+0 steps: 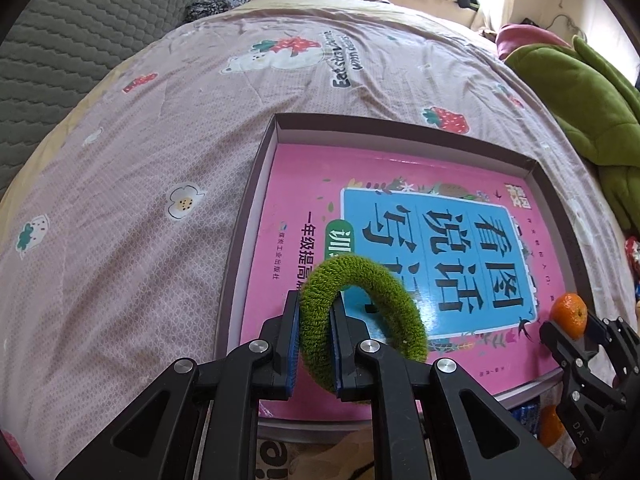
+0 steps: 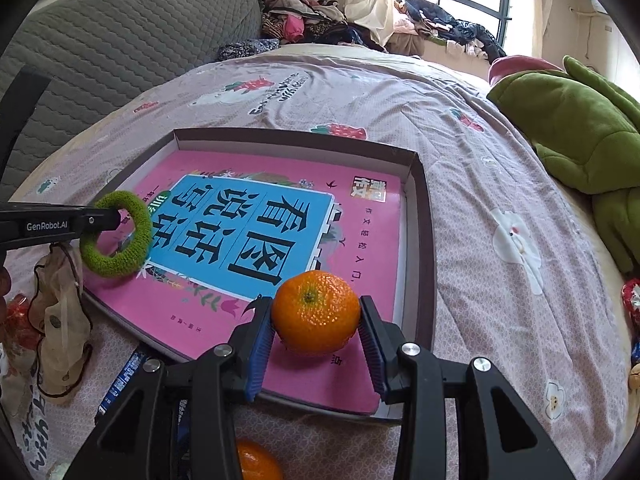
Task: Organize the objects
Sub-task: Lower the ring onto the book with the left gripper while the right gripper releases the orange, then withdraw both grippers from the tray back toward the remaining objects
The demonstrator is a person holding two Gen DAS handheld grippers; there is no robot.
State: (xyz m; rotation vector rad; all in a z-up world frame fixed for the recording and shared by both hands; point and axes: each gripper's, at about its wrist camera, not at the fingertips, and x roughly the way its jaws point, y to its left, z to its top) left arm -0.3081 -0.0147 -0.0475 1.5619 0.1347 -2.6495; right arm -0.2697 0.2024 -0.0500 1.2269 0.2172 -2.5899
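Both grippers hold objects above the box on the bed.

The left gripper [image 1: 314, 344] has its fingers [image 1: 290, 340] clenched on a green knitted ring [image 1: 360, 308], which hangs over the near left part of a pink book [image 2: 256, 240]. The right gripper [image 2: 316, 344] reaches forward level, grasping an orange [image 2: 316, 312] over the book's near right corner. The book lies flat inside a shallow brown box [image 2: 424, 216] on the patterned bedspread [image 1: 140, 160]. A second orange [image 2: 256, 462] sits below the box; a green plush [image 2: 580, 128] lies at the right.
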